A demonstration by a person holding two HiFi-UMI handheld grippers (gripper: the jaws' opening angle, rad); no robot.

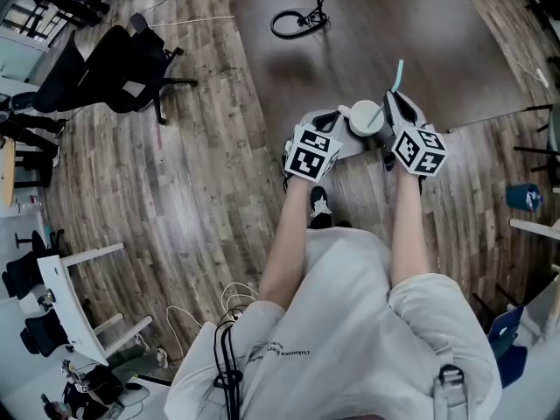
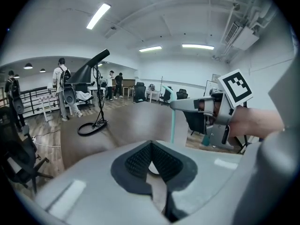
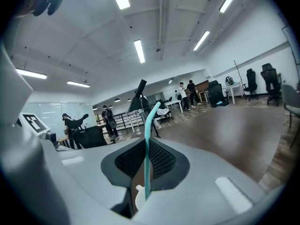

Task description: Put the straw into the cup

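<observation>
Plainly, the right gripper (image 3: pixel 146 162) is clamped on the teal straw (image 3: pixel 148 144), which stands upright between its dark pads, its bent top curving over above them. From the head view, the straw sits just beside the white cup (image 1: pixel 363 118), at its right edge, and rises past the rim. Whether its lower end is already inside the cup cannot be made out. The left gripper (image 2: pixel 151 162) has its jaws drawn close around a pale sliver. This is most likely the cup's wall, since from above the cup sits right at that gripper's tip, between the two grippers. Both tools are held out in front of the person, near the edge of a dark brown surface (image 1: pixel 394 24) that carries a black cable loop (image 1: pixel 297 23). Wooden floor (image 1: pixel 201 173) lies around it, with a black office chair (image 1: pixel 114 68) off to the left.
</observation>
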